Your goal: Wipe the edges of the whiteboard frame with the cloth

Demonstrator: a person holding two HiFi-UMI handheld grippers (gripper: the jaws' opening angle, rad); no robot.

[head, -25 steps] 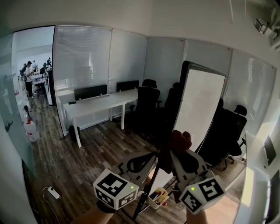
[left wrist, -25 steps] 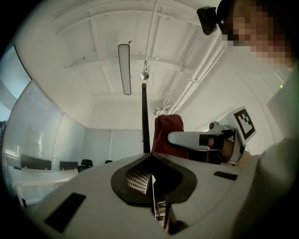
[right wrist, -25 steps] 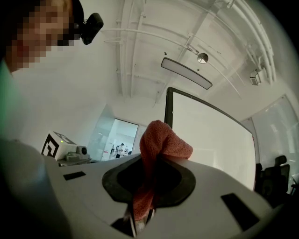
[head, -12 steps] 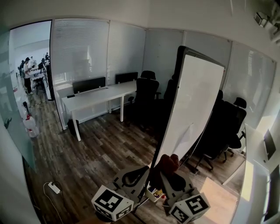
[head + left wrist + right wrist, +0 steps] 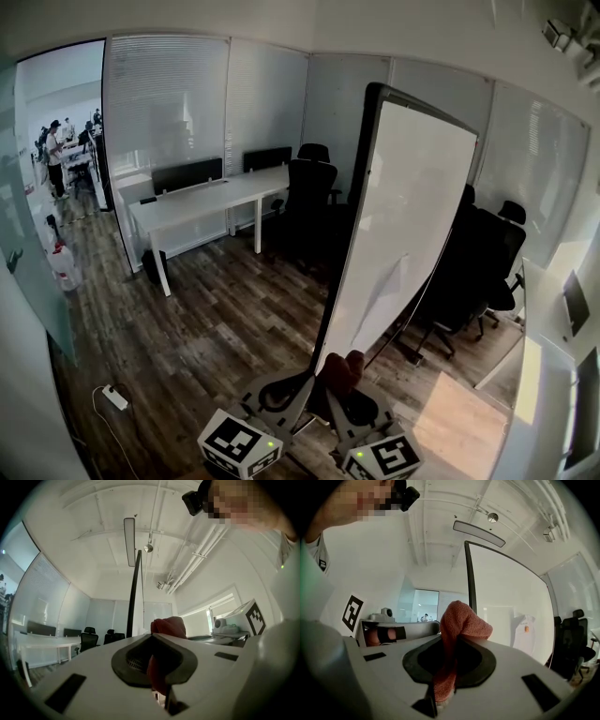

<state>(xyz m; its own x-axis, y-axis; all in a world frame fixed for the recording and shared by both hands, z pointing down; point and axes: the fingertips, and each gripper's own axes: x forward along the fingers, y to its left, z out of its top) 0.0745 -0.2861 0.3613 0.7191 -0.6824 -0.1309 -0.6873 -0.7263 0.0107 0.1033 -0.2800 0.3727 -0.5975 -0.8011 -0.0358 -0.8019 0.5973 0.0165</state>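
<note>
A tall whiteboard (image 5: 412, 216) with a black frame (image 5: 352, 225) stands on the wood floor, turned at an angle to me. Both grippers are low in the head view, just in front of its lower left corner. A red cloth (image 5: 343, 368) bunches up between them. My right gripper (image 5: 339, 394) is shut on the cloth (image 5: 461, 620), which sticks up out of its jaws beside the frame edge (image 5: 469, 578). My left gripper (image 5: 314, 380) also looks shut on the cloth (image 5: 168, 626), with a red strip in its jaw slot. The frame (image 5: 134, 597) appears edge-on behind it.
A long white desk (image 5: 202, 202) stands at the back left, with black office chairs (image 5: 309, 202) behind the board and more chairs (image 5: 483, 262) to its right. A power strip (image 5: 114, 398) lies on the floor at the left. Glass partitions enclose the room.
The whiteboard has grown larger and nearer in the head view. Both grippers with the cloth have sunk towards the bottom edge, close to the board's lower corner.
</note>
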